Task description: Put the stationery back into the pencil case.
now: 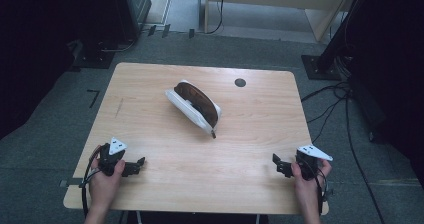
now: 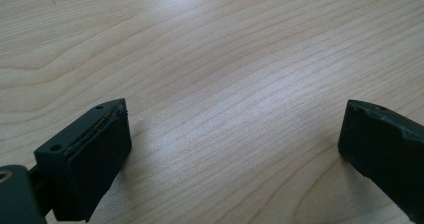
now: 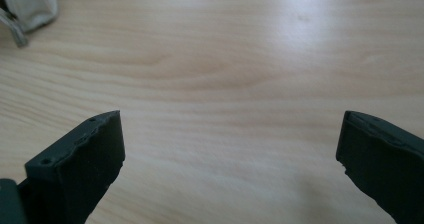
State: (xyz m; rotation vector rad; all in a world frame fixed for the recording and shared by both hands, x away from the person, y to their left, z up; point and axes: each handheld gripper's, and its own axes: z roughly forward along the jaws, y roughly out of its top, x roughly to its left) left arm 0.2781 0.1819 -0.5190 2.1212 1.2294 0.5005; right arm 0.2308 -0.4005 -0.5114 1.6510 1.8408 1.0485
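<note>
A white pouch with a brown, open-looking top lies slantwise near the middle of the surface, untouched — nothing on it looks begun. Well apart from it, at the near edge, the left hand-held gripper and the right hand-held gripper rest low, jaws spread wide and empty — the reach and grasp are all still ahead.

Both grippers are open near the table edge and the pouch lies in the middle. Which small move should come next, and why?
Probably reach the right gripper forward toward the pouch: both it and the left gripper are open, hold nothing, and sit well short of the pouch on the table.
</note>
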